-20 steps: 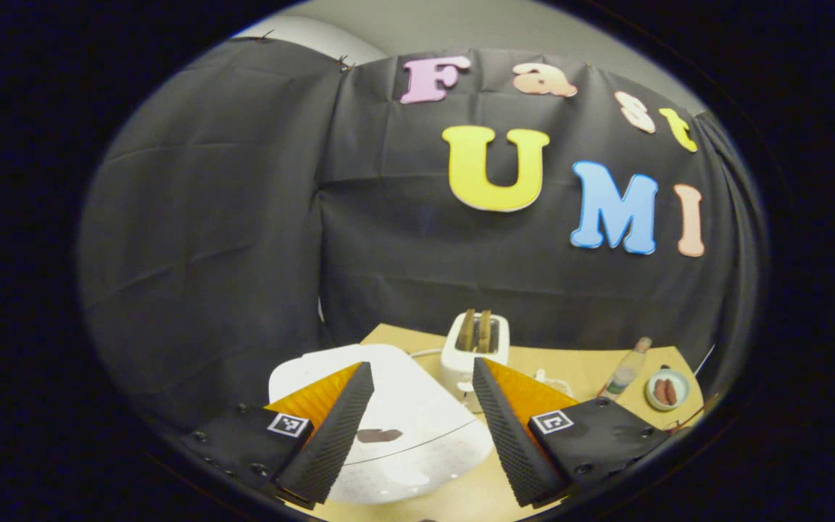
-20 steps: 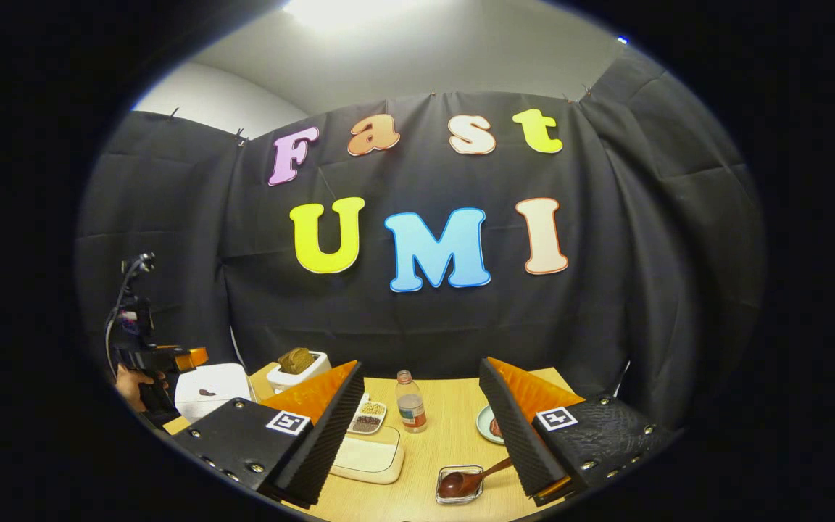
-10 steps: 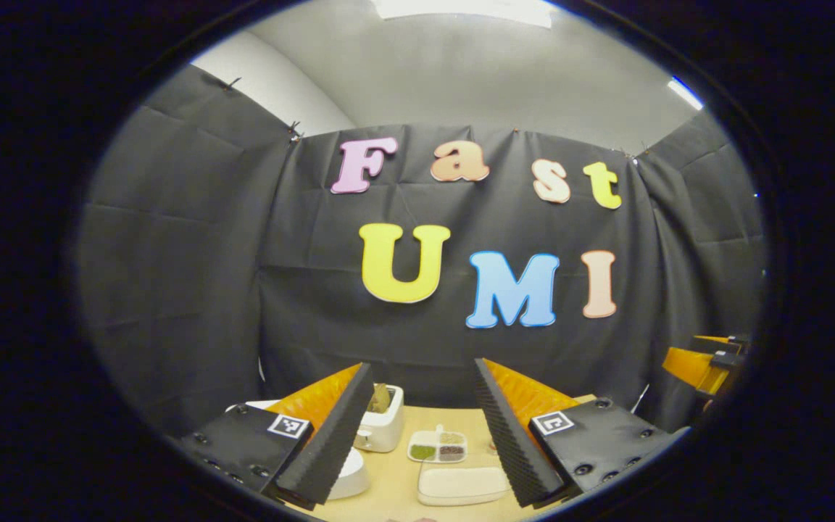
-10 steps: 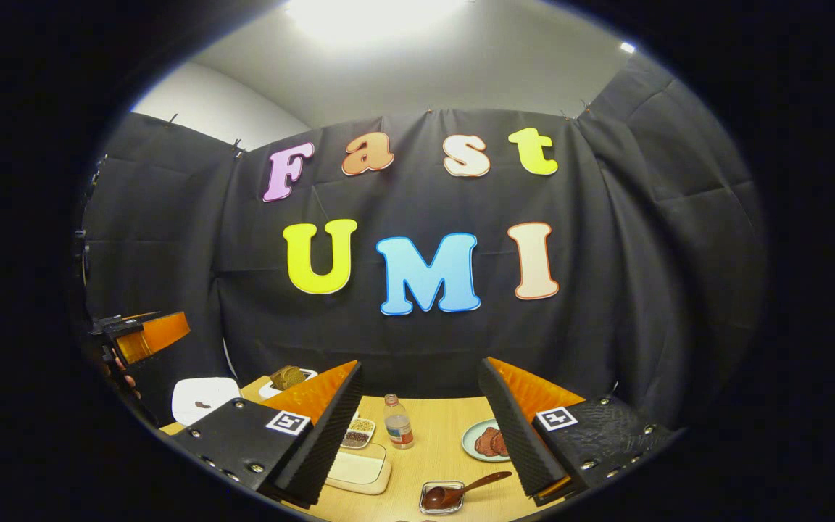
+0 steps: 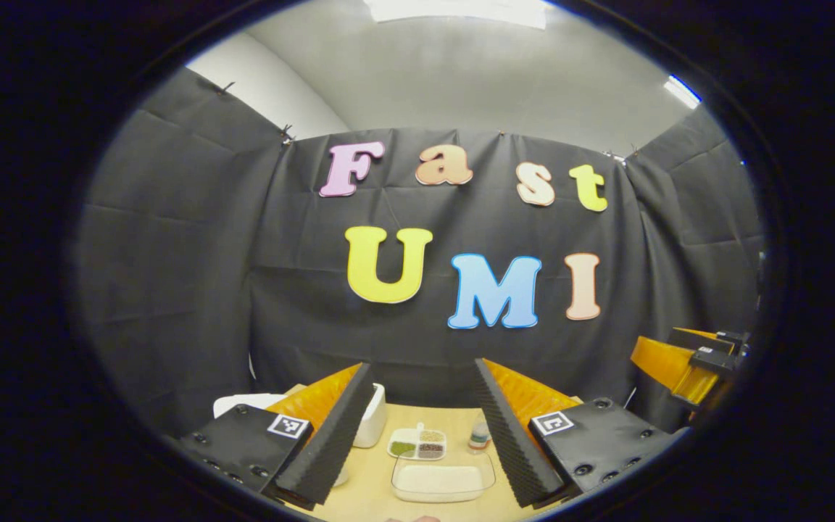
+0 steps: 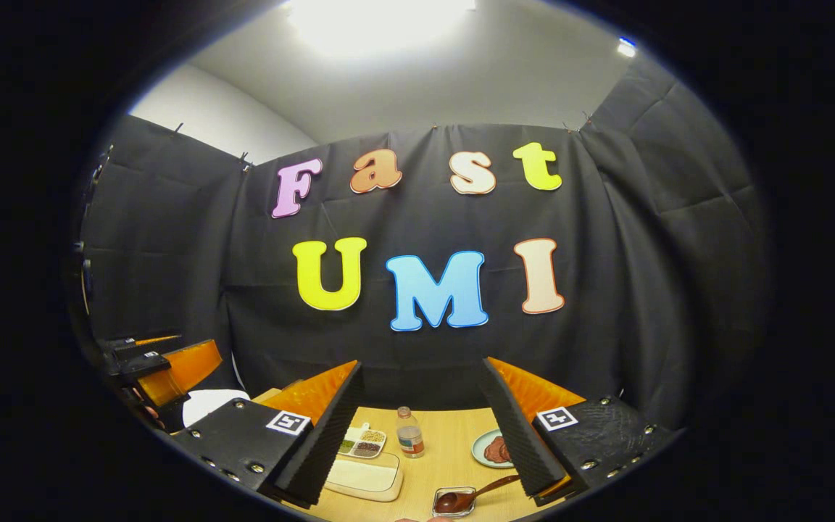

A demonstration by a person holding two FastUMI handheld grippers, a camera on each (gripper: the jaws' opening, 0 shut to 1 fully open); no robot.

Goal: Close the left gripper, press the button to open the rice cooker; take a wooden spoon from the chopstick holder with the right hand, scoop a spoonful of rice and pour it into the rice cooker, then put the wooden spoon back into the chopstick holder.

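Both sets of jaws wide and empty, left gripper beside the white rice cooker just left of its jaws, so best to squeeze shut first, then poke the button; wooden spoon waiting between right gripper jaws, low on the table.

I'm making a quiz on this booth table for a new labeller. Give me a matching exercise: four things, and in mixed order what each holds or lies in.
Things:
1. spoon
2. plate
3. divided dish
4. big tray

What goes with it:
A. white rice
B. small portions of grains in different colours
C. bowl end in a small glass holder
D. reddish-brown food

Pairs: 1-C, 2-D, 3-B, 4-A
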